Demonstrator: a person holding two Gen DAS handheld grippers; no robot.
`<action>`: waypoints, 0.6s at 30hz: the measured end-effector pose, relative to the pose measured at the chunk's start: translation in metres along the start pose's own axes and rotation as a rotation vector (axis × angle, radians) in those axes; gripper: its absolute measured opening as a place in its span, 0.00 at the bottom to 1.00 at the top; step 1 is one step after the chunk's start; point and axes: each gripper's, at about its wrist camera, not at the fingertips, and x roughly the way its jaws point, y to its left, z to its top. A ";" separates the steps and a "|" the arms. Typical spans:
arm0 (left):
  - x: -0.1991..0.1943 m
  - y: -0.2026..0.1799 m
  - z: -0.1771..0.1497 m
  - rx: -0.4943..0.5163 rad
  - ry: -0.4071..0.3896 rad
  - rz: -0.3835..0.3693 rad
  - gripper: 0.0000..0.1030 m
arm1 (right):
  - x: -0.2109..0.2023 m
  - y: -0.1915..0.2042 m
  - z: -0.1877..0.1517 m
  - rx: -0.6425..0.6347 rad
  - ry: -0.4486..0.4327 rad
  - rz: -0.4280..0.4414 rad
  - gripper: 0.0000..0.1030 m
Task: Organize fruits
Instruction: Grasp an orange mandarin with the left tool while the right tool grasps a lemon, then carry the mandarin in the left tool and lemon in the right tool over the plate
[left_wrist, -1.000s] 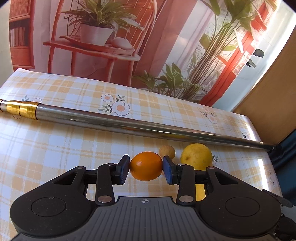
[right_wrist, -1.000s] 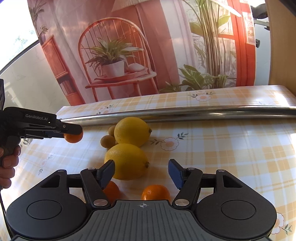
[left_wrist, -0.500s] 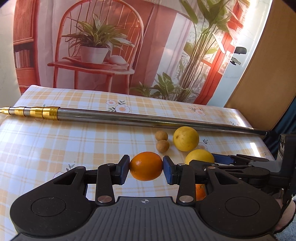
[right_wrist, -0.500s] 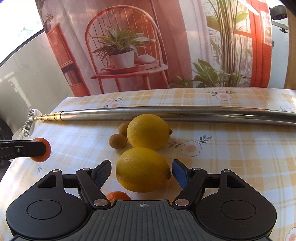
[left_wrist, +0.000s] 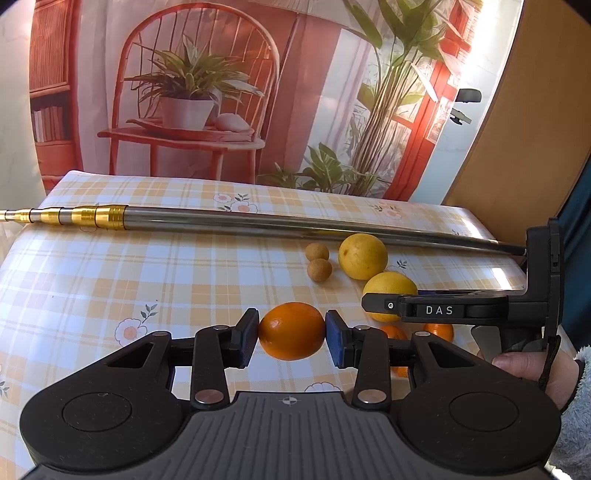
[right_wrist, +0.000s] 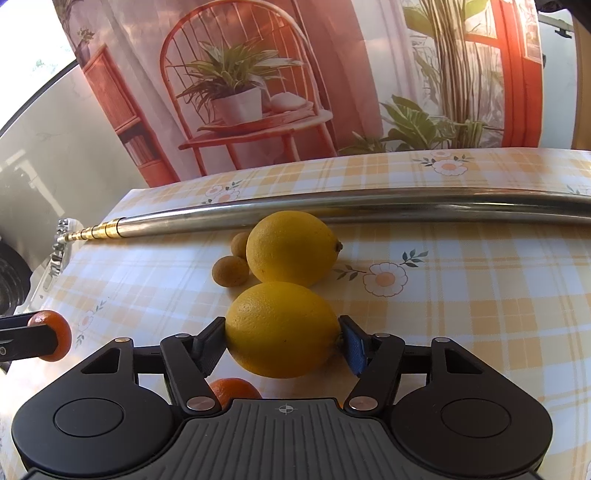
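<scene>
My left gripper (left_wrist: 291, 332) is shut on an orange (left_wrist: 291, 330), held above the checked tablecloth (left_wrist: 147, 280). In the right wrist view that same orange (right_wrist: 55, 326) shows at the far left edge. My right gripper (right_wrist: 282, 345) is shut on the near lemon (right_wrist: 282, 328), a pad against each end. A second lemon (right_wrist: 291, 247) lies just behind it, with two small brown fruits (right_wrist: 229, 270) to its left. From the left wrist view the right gripper (left_wrist: 373, 304) reaches in from the right over the near lemon (left_wrist: 389, 288).
A long steel pole (left_wrist: 295, 225) with a gold telescopic end lies across the far side of the table. Two more oranges (left_wrist: 438, 330) lie under the right gripper. A hand (left_wrist: 532, 369) in a fuzzy sleeve holds that gripper. A printed backdrop stands behind the table.
The right gripper moved forward around the near lemon and its fingers closed onto it. The left gripper drew back and to the left, still holding the orange.
</scene>
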 end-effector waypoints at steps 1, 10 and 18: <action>0.000 0.000 0.000 0.001 0.000 -0.001 0.40 | 0.000 0.001 -0.001 -0.004 0.000 -0.002 0.58; -0.008 -0.005 -0.011 0.012 0.010 -0.014 0.40 | -0.014 0.007 -0.005 -0.019 -0.044 -0.024 0.58; -0.015 -0.010 -0.019 0.026 0.009 -0.026 0.40 | -0.044 0.007 -0.010 0.029 -0.114 0.003 0.58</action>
